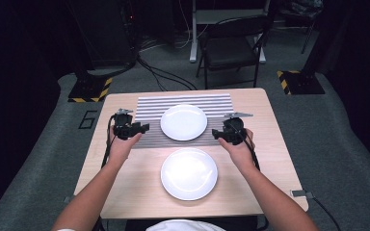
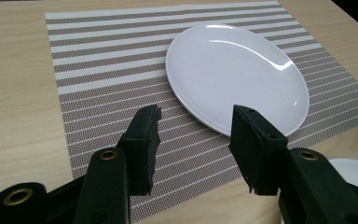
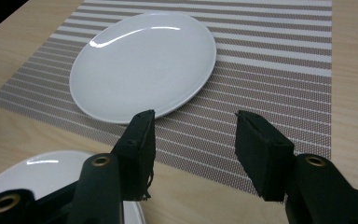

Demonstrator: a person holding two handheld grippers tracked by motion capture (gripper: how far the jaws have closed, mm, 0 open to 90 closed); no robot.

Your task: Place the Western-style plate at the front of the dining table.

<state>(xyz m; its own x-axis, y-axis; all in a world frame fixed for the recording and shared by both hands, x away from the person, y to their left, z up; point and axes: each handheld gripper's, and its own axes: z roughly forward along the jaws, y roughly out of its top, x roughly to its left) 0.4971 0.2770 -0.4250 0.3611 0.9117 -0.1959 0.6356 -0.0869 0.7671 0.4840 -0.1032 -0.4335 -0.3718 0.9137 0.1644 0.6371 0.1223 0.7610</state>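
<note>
Sitting bare: far plate (image 1: pixel 183 121), near plate (image 1: pixel 189 173).

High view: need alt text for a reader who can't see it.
A person's two hands hold the left gripper and right gripper either side of a white plate on a striped placemat, jaws apart and empty. A second white plate sits nearer on the wooden table.
</note>
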